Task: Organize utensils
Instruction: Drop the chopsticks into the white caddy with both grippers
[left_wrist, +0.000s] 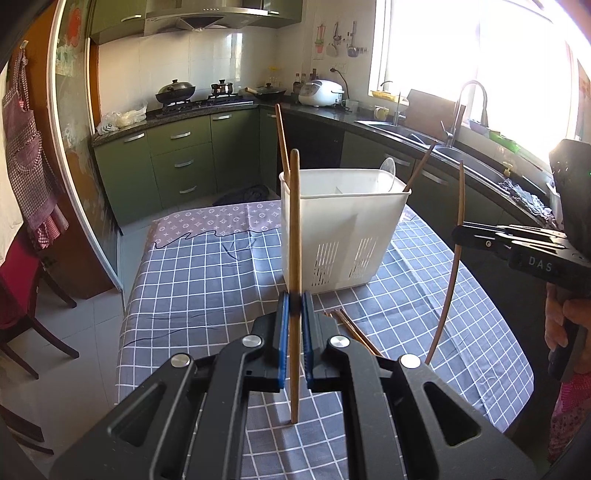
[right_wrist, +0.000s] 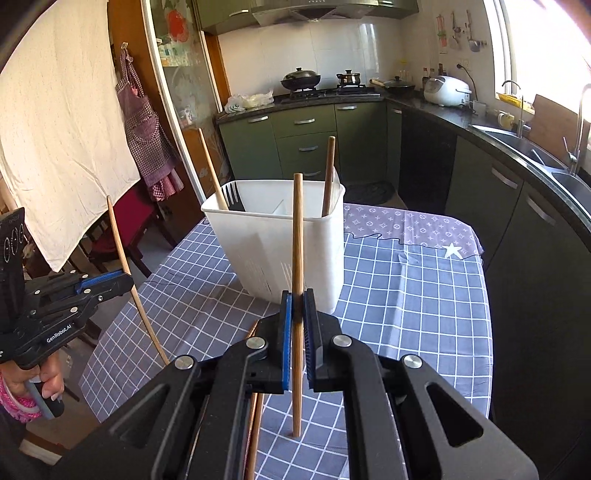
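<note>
Wooden chopstick (left_wrist: 294, 236) stands upright pinched in your left gripper (left_wrist: 294, 314), another chopstick (right_wrist: 297, 240) in your right gripper (right_wrist: 297, 314), both before the white holder (left_wrist: 343, 229); each is gripped low, so it can pivot and miss the compartment.

- Chopstick in my left gripper (left_wrist: 294, 310): light wood (left_wrist: 294, 229), upright.
- Chopstick in my right gripper (right_wrist: 298, 308): light wood (right_wrist: 297, 236), upright.
- White slotted caddy (left_wrist: 343, 236): upright on the checked counter (left_wrist: 207, 280), holding chopsticks, a spoon, a black fork.
- Loose chopsticks (left_wrist: 354, 330): flat beside the caddy.
</note>
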